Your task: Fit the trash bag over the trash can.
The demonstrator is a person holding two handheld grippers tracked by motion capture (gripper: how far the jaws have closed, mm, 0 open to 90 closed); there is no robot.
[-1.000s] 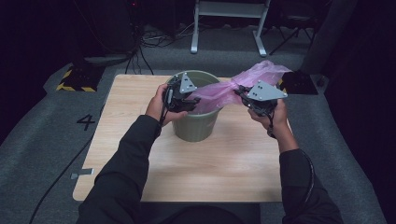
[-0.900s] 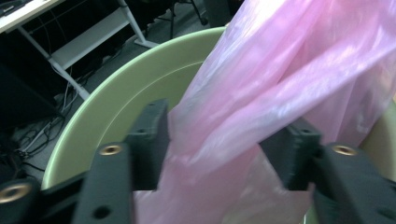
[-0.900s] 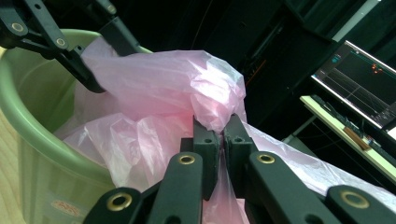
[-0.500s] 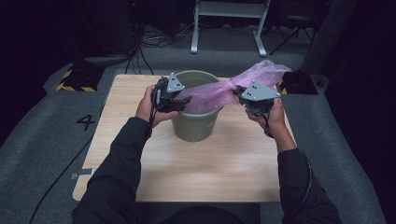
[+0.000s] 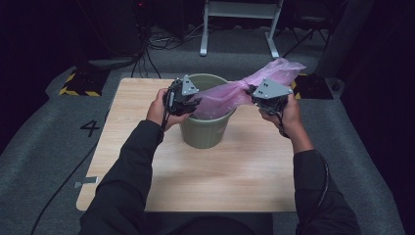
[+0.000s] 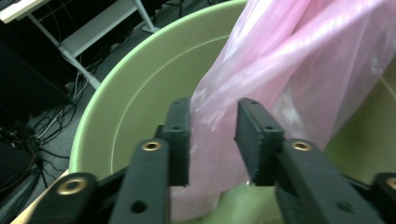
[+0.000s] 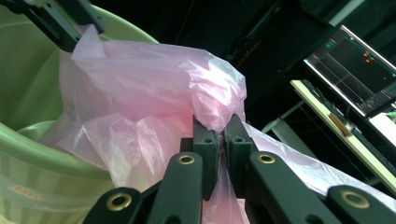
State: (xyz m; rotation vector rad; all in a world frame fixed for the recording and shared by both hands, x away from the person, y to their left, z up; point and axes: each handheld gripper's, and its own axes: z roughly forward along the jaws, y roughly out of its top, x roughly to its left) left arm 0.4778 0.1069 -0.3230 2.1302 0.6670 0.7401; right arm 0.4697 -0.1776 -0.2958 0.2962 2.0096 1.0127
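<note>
A pale green bucket (image 5: 203,132) stands in the middle of the wooden table (image 5: 244,171). A pink plastic bag (image 5: 230,93) stretches from inside the bucket up and to the right. My left gripper (image 5: 188,103) is at the bucket's left rim (image 6: 121,84). Its jaws (image 6: 212,126) have just been closing, with the bag's film (image 6: 280,60) between them and a gap still showing. My right gripper (image 5: 254,93) is held beyond the bucket's right side, shut (image 7: 219,128) on a bunched fold of the bag (image 7: 154,70).
Grey carpet surrounds the table, with a white metal stand (image 5: 240,19) and cables (image 5: 156,44) behind it. A lit monitor (image 7: 350,70) sits on a desk off to one side. Bare tabletop lies in front of the bucket.
My left gripper has shifted slightly left, from over the bucket's opening to its left rim. The right gripper has hardly moved and the bag stays stretched between them.
</note>
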